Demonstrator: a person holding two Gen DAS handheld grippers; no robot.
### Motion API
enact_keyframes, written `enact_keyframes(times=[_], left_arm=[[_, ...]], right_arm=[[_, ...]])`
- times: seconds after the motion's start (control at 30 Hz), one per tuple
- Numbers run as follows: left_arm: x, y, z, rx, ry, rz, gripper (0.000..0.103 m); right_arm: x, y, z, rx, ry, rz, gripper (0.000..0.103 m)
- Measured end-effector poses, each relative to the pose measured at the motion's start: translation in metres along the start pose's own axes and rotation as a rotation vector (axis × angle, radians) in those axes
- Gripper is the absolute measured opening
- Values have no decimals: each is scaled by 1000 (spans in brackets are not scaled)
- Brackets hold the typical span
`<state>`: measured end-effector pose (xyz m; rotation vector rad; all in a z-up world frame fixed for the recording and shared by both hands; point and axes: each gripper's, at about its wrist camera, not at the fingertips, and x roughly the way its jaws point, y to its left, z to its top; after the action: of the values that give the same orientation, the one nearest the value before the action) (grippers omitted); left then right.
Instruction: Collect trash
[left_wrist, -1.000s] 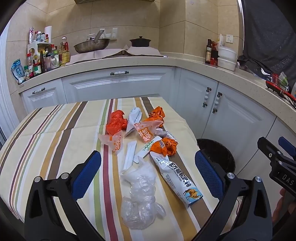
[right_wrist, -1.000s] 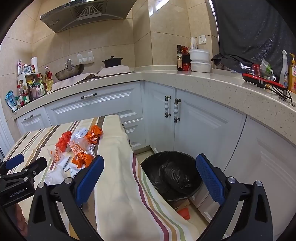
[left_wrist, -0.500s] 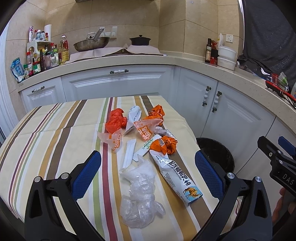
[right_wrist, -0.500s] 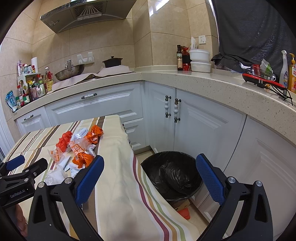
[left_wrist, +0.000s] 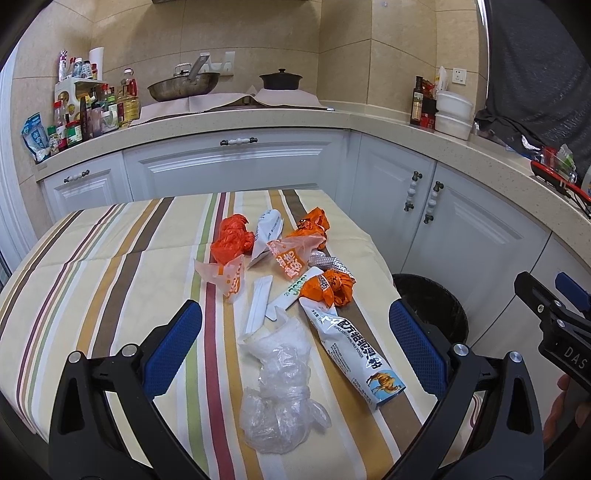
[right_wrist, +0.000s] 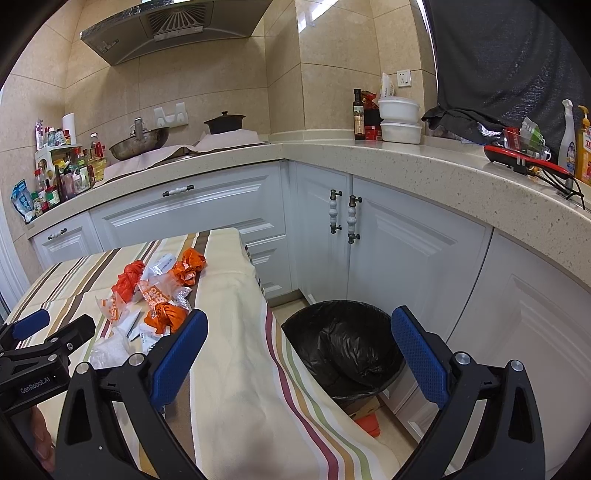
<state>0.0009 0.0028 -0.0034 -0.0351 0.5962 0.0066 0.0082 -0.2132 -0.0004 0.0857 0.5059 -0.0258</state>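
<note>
**Nothing picked up yet: you are at the approach step**

So far every piece of trash lies on the striped cloth of the counter (left_wrist: 110, 280), and both tools are empty. Your left hand-held gripper (left_wrist: 295, 347) hovers over the near end of the pile with its blue pads spread wide apart; the crumpled clear plastic bag (left_wrist: 280, 384) sits right between them, just below. Beside it lies the long white camel-print sachet (left_wrist: 354, 350), and farther off the orange wrappers (left_wrist: 232, 240), a white paper sleeve (left_wrist: 258, 306) and a small foil piece (left_wrist: 328, 263).

Your right hand-held gripper (right_wrist: 299, 354) is likewise spread open and holds nothing; it points past the counter's edge toward the black-lined trash bin (right_wrist: 343, 343) on the floor, which stands just beside the counter, below the hanging cloth.

By my reading, the next move is yours on the left: lower onto the clear bag, close until the film bunches firmly, then carry it right and over the bin. The film is soft and slippery, so bite into the thick knotted middle, not a loose edge.
</note>
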Motion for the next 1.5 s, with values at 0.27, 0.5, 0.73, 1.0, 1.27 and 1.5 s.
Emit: enact_keyframes(times=[0.27,0.5,0.73,1.0,1.27,1.5], left_arm=[[1,1,-1,-2,2,1,99],[1,1,-1,-3,2,0,99],[1,2,-2,-2,1,1,99],[1,2,-1,-2,3,0,99],[2,2,-2,-2,3,-1,99],[2,2,-2,-2,3,1,99]], right_arm=[[0,0,0,1,0,-1,97],[0,0,0,1,1,0,97],[0,0,0,1,1,0,97],[0,0,0,2,2,-1,97],[0,0,0,2,3,-1,97],[2,0,-2,2,2,-1,97]])
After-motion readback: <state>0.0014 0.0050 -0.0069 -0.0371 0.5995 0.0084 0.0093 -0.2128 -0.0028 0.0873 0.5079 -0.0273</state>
